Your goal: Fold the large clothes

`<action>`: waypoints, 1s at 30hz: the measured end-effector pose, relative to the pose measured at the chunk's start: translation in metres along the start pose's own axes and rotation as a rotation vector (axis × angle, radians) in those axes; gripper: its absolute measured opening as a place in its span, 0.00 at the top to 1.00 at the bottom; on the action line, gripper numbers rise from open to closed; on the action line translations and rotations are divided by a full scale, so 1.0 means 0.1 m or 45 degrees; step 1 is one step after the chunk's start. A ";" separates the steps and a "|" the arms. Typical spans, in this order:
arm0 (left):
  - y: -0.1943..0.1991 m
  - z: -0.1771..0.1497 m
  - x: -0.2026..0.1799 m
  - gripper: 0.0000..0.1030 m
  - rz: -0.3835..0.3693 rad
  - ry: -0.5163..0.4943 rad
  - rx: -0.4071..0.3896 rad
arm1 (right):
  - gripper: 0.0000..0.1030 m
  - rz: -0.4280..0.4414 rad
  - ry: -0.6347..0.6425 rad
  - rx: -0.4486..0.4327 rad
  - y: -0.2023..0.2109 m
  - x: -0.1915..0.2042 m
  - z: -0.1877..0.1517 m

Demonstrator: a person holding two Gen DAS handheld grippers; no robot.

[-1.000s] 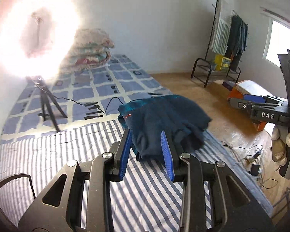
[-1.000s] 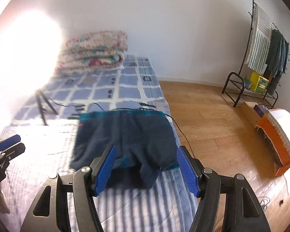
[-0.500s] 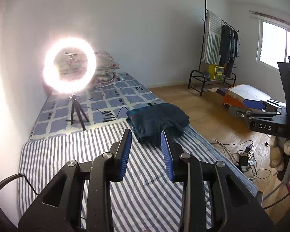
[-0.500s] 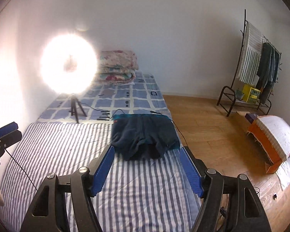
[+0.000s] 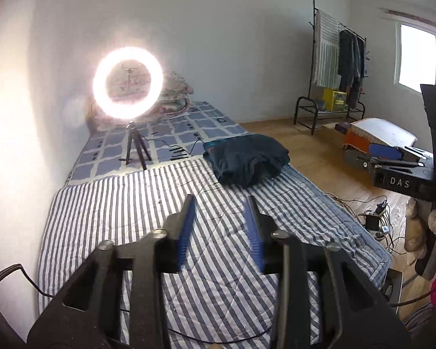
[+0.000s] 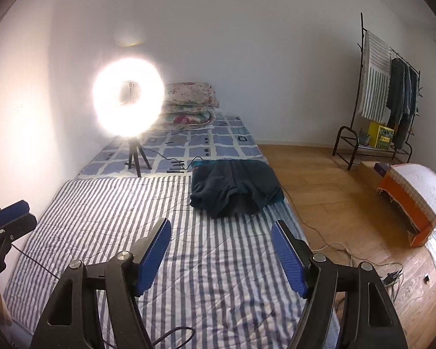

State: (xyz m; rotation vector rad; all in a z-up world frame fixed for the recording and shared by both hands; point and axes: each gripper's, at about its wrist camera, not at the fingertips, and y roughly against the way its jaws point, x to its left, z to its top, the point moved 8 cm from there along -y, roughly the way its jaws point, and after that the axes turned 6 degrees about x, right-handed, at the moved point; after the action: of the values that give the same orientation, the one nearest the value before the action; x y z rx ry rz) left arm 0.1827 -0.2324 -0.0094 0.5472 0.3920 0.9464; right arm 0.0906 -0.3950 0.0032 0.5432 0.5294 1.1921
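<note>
A dark navy garment (image 5: 248, 158) lies folded in a loose bundle on the blue-and-white striped bed cover (image 5: 125, 212), near the bed's right edge; it also shows in the right wrist view (image 6: 234, 186). My left gripper (image 5: 221, 202) is open and empty, well back from the garment above the stripes. My right gripper (image 6: 222, 226) is open wide and empty, also well short of the garment. The right gripper shows at the right edge of the left wrist view (image 5: 392, 157).
A lit ring light on a small tripod (image 6: 128, 101) stands on the checked sheet (image 6: 218, 145) with cables. Folded quilts (image 6: 189, 107) are stacked at the wall. A clothes rack (image 6: 389, 93), an orange box (image 6: 412, 197) and floor cables (image 5: 372, 218) are to the right.
Both grippers have pulled back and up from the folded garment, which stays on the bed. The view has widened to show the whole bed and ring light.
</note>
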 end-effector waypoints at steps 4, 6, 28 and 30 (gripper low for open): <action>-0.02 -0.12 -0.01 0.37 -0.005 0.003 -0.009 | 0.28 -0.027 0.019 -0.003 -0.04 0.06 -0.12; -0.03 -0.16 -0.01 0.30 -0.013 -0.006 -0.006 | 0.28 -0.031 0.028 -0.004 -0.07 0.08 -0.17; -0.13 -0.40 0.16 0.06 0.103 -0.051 -0.039 | 0.00 -0.179 0.036 -0.016 -0.35 0.07 -0.42; -0.14 -0.42 0.16 0.05 0.110 -0.060 -0.041 | 0.00 -0.173 0.045 -0.019 -0.37 0.10 -0.41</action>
State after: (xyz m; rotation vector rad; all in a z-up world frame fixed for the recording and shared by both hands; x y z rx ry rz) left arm 0.1777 -0.2145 -0.0529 0.5595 0.3123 1.0197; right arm 0.0936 -0.3907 -0.0533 0.4670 0.5783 1.0769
